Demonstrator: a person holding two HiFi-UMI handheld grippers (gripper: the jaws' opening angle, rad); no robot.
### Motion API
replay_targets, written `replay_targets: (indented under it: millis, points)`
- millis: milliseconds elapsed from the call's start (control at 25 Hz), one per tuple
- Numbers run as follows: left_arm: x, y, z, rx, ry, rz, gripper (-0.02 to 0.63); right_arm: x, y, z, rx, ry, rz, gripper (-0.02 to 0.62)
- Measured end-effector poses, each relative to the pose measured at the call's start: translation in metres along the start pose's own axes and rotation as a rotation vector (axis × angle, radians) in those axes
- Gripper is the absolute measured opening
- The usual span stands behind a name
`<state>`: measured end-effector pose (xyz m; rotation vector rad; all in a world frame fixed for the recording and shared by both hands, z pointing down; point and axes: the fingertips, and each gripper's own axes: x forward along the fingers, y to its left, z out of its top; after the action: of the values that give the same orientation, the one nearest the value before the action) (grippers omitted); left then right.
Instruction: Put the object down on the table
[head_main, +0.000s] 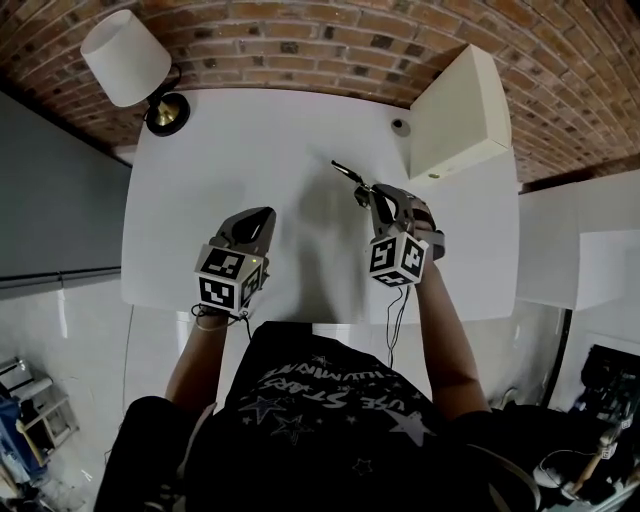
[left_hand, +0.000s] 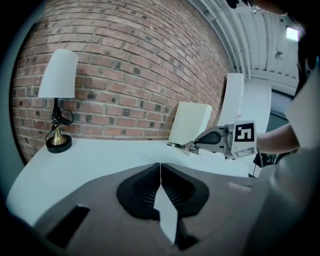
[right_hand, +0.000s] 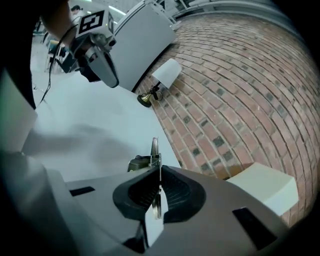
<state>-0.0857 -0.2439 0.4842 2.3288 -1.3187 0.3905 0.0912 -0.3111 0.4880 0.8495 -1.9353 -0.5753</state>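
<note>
Right gripper (head_main: 372, 197) clamps a thin metal tool (head_main: 347, 172), hard to identify; left gripper (head_main: 264, 214) closed, empty.

Left gripper (head_main: 262, 215): jaws pressed together with nothing between them, above the tabletop's near-left part, pointing toward the far edge.
Right gripper (head_main: 368, 195): jaws clamped on a thin metal piece (head_main: 347, 171), nearer the right edge, tilted downward.
Forearms: 2, bare, reaching in over the near edge.
</note>
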Motion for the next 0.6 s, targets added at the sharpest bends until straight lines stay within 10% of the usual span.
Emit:
replay_targets:
  millis: [600]
  points:
    - [0.046, 0.054, 0.004, -0.030, 0.054, -0.044, 0.020, 0.093, -0.014, 0.032, -0.313, -0.024, -0.099, 0.011]
